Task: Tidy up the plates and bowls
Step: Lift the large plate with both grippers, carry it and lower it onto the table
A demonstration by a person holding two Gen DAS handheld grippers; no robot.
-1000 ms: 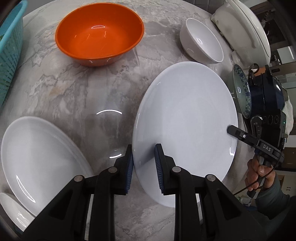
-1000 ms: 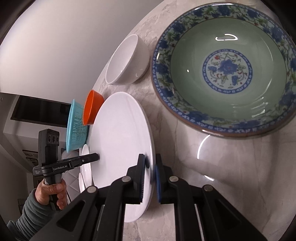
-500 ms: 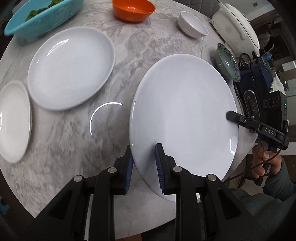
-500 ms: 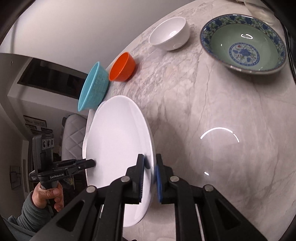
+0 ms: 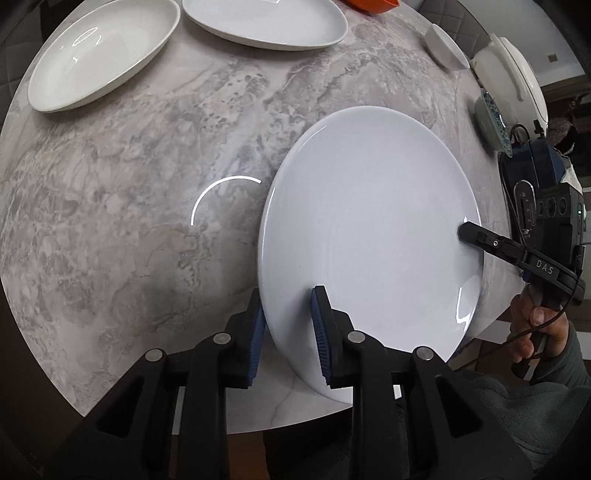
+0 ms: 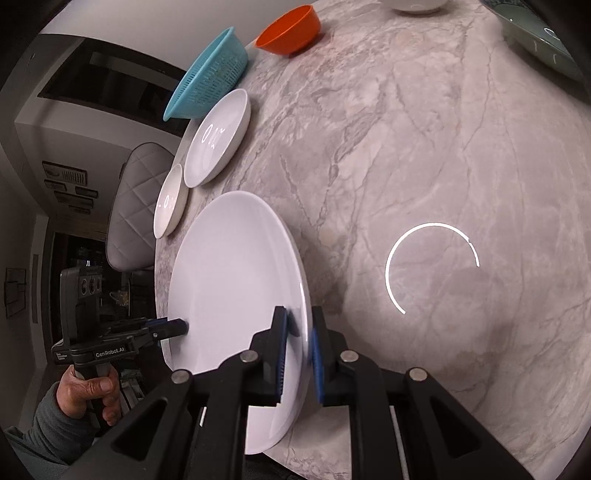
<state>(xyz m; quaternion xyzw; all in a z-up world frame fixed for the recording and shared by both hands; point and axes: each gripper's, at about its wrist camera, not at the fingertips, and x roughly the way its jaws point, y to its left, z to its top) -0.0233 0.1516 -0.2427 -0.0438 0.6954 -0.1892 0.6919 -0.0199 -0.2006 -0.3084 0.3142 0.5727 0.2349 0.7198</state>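
White glazed ceramic: the large plate is carried by both grippers above the marble table, its shadow lying on the stone below. In the left wrist view it fills the centre right of the frame; in the right wrist view it sits lower left, overhanging the table edge.

Left gripper: clenched on the near rim, one blue pad on each face of the plate. Right gripper: clenched on the opposite rim in the same manner. Each gripper shows in the other's view, gripped by a hand with a grey sleeve.

Other dishes:
- Two white plates at the upper left of the left wrist view, side by side and well apart from the carried plate.
- Orange bowl and teal basket at the upper edge of the right wrist view.
- Patterned bowl and a white appliance at the upper right of the left wrist view.

Hazards, as judged:
- Both grips take only a narrow margin of smooth rim. Uneven motion between the two hands could twist the plate out of one pair of pads.
- Part of the plate hangs beyond the table edge; a slip there would drop it to the floor.
- Lowering onto another plate while tilted may chip a rim.
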